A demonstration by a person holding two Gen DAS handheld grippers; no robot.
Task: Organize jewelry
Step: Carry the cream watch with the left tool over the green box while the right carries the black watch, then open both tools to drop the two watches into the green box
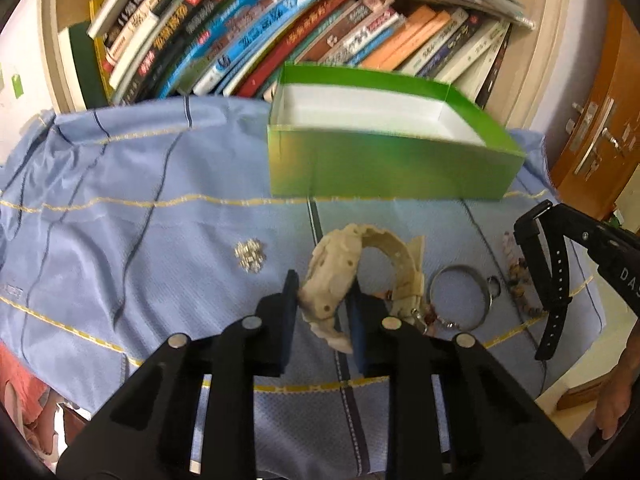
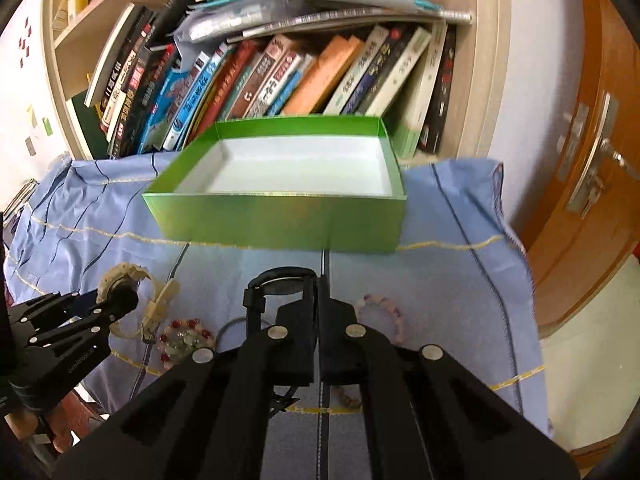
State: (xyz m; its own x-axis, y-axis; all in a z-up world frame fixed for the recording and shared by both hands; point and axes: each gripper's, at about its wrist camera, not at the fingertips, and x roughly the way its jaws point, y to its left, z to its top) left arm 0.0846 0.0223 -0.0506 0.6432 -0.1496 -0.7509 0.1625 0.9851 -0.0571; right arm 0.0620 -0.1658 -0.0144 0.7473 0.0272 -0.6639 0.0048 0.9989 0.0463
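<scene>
Bookshelf [image 2: 280, 76] behind desk w/ blue cloth [image 1: 140, 240]. Green box [image 2: 276, 220] open, sits at cloth's far edge. My left tongs [image 1: 324, 304] clamp cream watch [image 1: 332, 276] near the cloth's front. My right tongs [image 2: 319, 312] closed on black watch [image 1: 554, 272], lifted off cloth. Ring [image 1: 460, 296] beside cream watch.

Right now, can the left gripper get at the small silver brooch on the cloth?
Probably not at once. The silver brooch lies bare on the blue cloth with nothing beside it, but the left gripper is shut on the cream watch.
</scene>
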